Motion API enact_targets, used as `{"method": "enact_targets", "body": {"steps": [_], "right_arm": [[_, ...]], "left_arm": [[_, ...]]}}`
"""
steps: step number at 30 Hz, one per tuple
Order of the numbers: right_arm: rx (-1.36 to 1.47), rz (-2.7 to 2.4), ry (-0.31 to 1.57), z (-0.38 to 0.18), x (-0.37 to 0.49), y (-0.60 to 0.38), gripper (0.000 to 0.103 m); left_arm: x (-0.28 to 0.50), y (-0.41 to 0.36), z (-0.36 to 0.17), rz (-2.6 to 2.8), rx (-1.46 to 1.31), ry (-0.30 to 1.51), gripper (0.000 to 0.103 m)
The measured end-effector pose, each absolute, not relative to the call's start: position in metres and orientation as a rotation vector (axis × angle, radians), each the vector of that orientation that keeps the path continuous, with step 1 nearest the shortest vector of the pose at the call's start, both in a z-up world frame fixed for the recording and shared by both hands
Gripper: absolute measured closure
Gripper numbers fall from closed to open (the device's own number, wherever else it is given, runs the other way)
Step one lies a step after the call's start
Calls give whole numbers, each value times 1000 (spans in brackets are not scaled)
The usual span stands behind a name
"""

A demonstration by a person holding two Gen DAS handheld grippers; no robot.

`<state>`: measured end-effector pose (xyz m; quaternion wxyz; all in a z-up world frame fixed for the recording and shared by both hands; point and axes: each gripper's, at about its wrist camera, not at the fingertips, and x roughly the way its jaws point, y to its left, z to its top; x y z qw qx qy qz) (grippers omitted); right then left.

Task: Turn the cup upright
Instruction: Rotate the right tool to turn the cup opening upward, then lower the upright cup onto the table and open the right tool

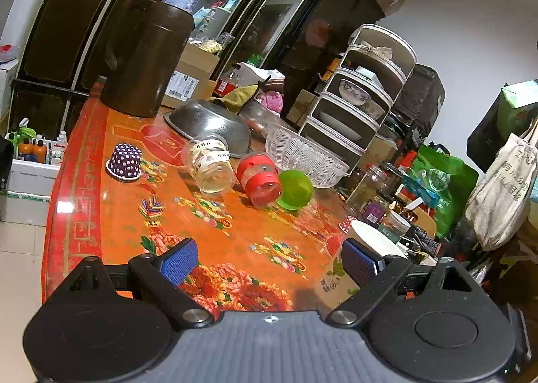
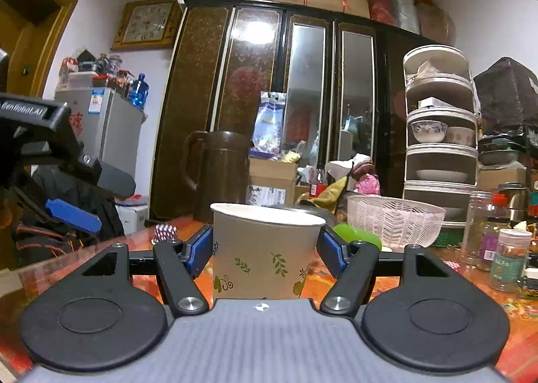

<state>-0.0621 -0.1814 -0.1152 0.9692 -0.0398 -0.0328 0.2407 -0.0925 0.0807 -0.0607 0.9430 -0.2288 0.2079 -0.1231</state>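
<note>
My right gripper [image 2: 264, 250] brackets the upright paper cup [image 2: 262, 248] mid-frame, pads at its walls; thin, light, crushable, so squeeze gently mid-body. Left gripper [image 1: 265, 265] open, empty.

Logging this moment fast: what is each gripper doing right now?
Left gripper: open, holding nothing, above the table.
Right gripper: jaws around the upright paper cup; whether they grip it cannot be told.

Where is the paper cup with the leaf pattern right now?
In the right wrist view, the paper cup stands upright, mouth up, between the right gripper pads, in front of the green ball.
</note>
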Motion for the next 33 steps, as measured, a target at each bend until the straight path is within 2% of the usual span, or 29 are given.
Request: {"method": "enact_targets", "body": {"steps": [18,21,25,28,33], "right_arm": [[-62,483,-69,-140,-67,-177,34],[-60,481,-69,-141,-68,-176,27],[-51,498,-50,-139,-68,-178,12],[-20,516,-16,-134,-71,-188,2],[31,551,70,-110,-78,-220,1]], "left_arm": [[-107,73,-61,-248,-450,405,9],[-109,70,-61,-245,-439,409,9],[-109,64,-63,-228,-412,422,8],[-110,57,-65,-188,-352,426,3],[-115,51,-67,-129,-230,470,0]]}}
